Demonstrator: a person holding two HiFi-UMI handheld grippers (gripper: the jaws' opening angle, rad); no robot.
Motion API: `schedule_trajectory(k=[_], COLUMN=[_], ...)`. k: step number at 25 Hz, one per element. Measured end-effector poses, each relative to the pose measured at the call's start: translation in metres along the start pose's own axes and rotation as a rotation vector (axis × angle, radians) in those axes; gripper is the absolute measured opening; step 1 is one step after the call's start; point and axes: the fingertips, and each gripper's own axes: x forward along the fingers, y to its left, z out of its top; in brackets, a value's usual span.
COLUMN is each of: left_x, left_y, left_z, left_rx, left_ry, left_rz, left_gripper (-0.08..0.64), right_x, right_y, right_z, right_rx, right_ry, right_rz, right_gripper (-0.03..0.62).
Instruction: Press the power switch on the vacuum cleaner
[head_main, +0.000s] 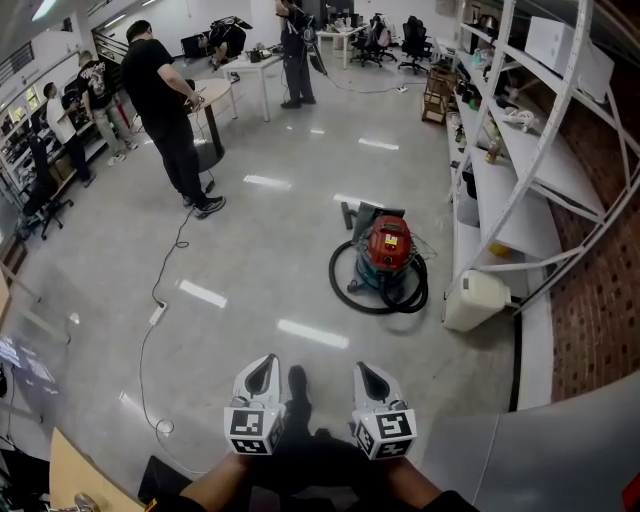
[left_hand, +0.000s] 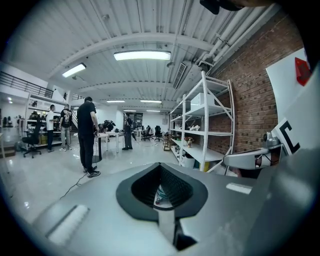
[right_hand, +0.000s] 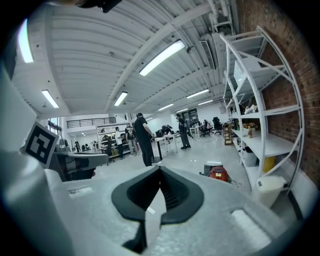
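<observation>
The vacuum cleaner (head_main: 388, 256) has a red top and a teal body. It stands on the grey floor a few steps ahead, slightly to the right, with its black hose (head_main: 352, 296) coiled round it. In the right gripper view the vacuum cleaner (right_hand: 218, 173) is small and far off, right of the jaws. My left gripper (head_main: 263, 364) and right gripper (head_main: 364, 369) are held side by side low in the head view, well short of the vacuum. Both are shut with nothing between the jaws, as the left gripper (left_hand: 160, 165) and right gripper (right_hand: 160, 168) views also show.
White shelving (head_main: 520, 170) runs along the brick wall on the right, with a white bin (head_main: 476, 299) at its foot beside the vacuum. A person in black (head_main: 165, 110) stands at the left by a table. A cable with a power strip (head_main: 156, 314) trails across the floor.
</observation>
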Motion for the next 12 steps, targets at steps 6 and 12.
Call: schedule_trajectory(k=[6, 12], left_x=[0.035, 0.079], left_y=[-0.006, -0.005], left_z=[0.002, 0.004], left_rx=[-0.008, -0.003], left_ry=[0.013, 0.031], left_rz=[-0.051, -0.101], left_gripper=[0.015, 0.015], right_x=[0.014, 0.043], right_y=[-0.019, -0.041], right_z=[0.005, 0.006], right_rx=[-0.008, -0.003], right_ry=[0.01, 0.037], right_rz=[-0.037, -0.077], right_gripper=[-0.008, -0.008])
